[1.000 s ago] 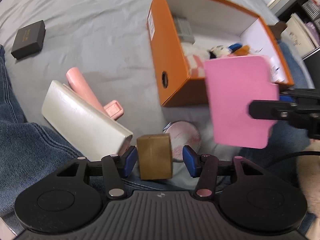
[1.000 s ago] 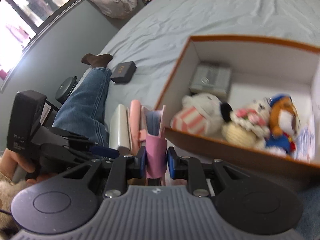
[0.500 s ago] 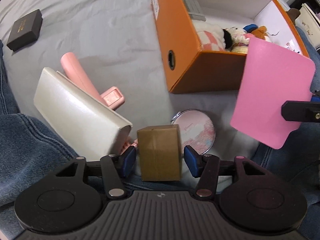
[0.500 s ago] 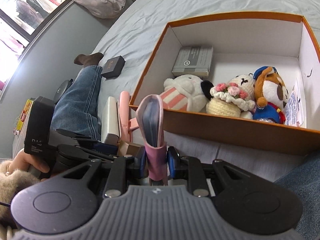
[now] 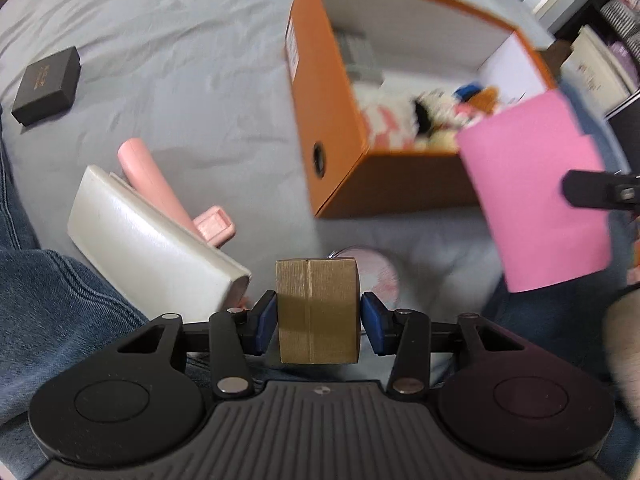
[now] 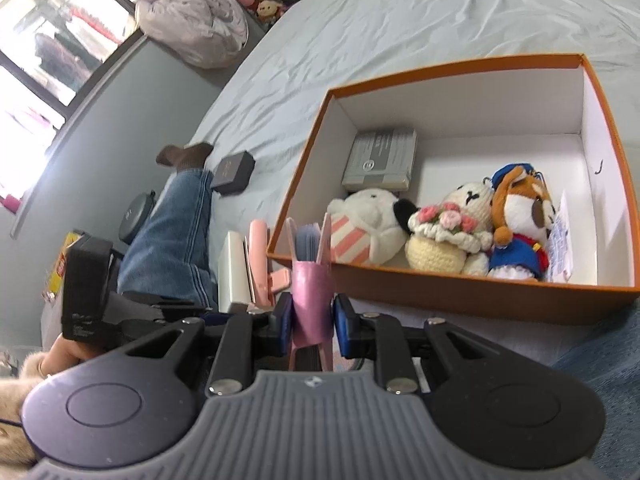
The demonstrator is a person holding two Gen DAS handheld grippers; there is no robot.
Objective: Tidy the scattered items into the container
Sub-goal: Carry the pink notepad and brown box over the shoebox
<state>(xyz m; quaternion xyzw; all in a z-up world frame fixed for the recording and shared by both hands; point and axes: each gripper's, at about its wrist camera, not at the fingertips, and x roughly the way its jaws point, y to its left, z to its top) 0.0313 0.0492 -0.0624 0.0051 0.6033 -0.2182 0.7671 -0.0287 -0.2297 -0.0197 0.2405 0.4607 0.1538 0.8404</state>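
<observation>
Both grippers loaded near orange box [image 6: 460, 304]
L gripper [image 5: 318, 316] clamps brown carton [image 5: 316, 312], hiding compact behind; R gripper [image 6: 310, 320] pinches pink booklet [image 6: 311, 300]; box contents blurred in left view

Orange box [image 6: 452, 304] open on bed, plush toys [image 6: 440, 228] inside. Small brown carton [image 5: 317, 312] upright and pink booklet [image 6: 311, 276] edge-up, both held clear of bed.
</observation>
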